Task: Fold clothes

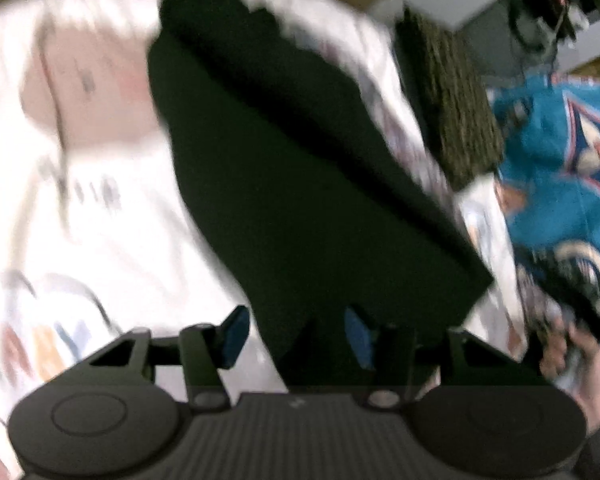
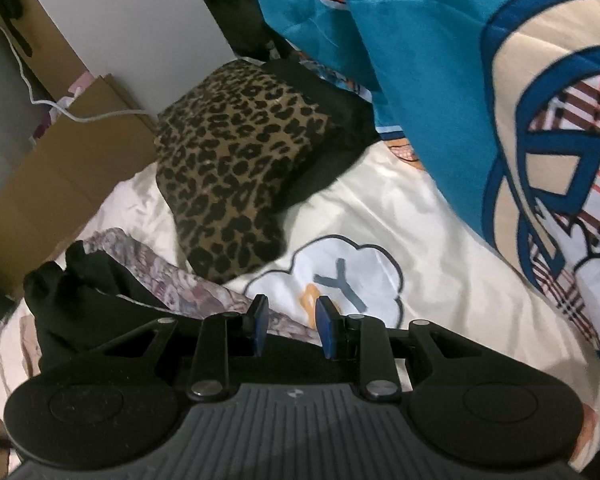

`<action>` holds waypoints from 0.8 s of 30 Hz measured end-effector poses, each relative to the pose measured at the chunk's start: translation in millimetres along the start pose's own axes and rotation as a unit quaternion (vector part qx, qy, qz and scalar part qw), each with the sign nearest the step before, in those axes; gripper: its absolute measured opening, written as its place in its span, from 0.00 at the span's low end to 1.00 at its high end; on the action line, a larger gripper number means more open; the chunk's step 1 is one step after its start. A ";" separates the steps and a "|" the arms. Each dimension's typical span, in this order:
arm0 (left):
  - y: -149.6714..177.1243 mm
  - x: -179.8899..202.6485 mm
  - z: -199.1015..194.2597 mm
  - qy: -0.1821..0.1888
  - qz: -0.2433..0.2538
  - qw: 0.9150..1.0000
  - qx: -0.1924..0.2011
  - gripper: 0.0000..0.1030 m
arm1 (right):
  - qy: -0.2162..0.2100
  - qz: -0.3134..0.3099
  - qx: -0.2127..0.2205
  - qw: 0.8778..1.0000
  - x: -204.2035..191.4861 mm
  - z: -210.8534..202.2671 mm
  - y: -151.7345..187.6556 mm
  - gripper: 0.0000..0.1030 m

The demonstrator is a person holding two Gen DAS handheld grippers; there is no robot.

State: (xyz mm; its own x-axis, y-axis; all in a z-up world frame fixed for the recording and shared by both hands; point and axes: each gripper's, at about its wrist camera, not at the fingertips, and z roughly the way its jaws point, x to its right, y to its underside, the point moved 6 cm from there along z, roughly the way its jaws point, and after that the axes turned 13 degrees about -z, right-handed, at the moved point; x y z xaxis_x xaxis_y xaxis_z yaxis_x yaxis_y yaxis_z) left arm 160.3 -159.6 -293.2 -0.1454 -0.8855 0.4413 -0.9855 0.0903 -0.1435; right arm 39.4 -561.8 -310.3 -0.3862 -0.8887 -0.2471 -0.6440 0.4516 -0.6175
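Black garment — beneath left claw

Black garment: I saw it spread long and flat across the white printed bedsheet. Leopard-print piece: I noted it folded, resting on that sheet.

Both black two-finger grippers pointed downward, blue-padded left gripper and right gripper jaws parted, empty.
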 end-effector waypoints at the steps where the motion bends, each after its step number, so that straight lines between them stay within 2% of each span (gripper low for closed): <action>1: -11.4 4.2 -5.3 -0.002 -0.004 1.000 0.016 0.54 | -0.002 0.001 0.001 1.000 -1.6 0.5 -1.2 0.32; 3: -36.9 10.7 -18.0 0.003 -0.014 0.999 0.046 0.54 | -0.006 -0.001 0.005 1.000 -5.8 1.3 -3.9 0.32; 7: -83.2 27.0 -37.4 -0.002 0.001 0.996 0.089 0.55 | -0.009 -0.009 0.014 1.000 -12.1 1.2 -8.9 0.32; 10: -113.4 33.1 -42.3 -0.026 -0.006 0.994 0.104 0.56 | -0.013 -0.013 0.017 1.000 -16.5 2.4 -12.2 0.32; 13: -135.1 39.4 -37.1 -0.055 -0.015 0.992 0.114 0.56 | -0.017 -0.019 0.017 1.000 -21.4 3.4 -13.9 0.32; 17: -160.5 44.5 -23.4 -0.062 -0.022 0.991 0.117 0.57 | -0.023 -0.033 0.017 0.999 -29.4 4.5 -15.2 0.32; 21: -176.7 49.7 -1.5 -0.080 -0.001 0.988 0.134 0.57 | -0.030 -0.051 0.011 0.998 -38.8 6.8 -14.3 0.32; 24: -181.2 56.5 19.7 -0.087 0.028 0.988 0.125 0.57 | -0.039 -0.068 0.003 0.997 -49.6 10.7 -12.2 0.32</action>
State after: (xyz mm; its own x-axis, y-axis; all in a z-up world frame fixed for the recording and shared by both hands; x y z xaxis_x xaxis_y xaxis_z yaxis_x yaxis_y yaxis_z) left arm 332.4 -235.0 -259.7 -0.1612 -0.9490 0.2709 -0.9206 0.0456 -0.3879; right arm 73.5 -524.2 -298.4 -0.2431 -0.9454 -0.2171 -0.6831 0.3257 -0.6537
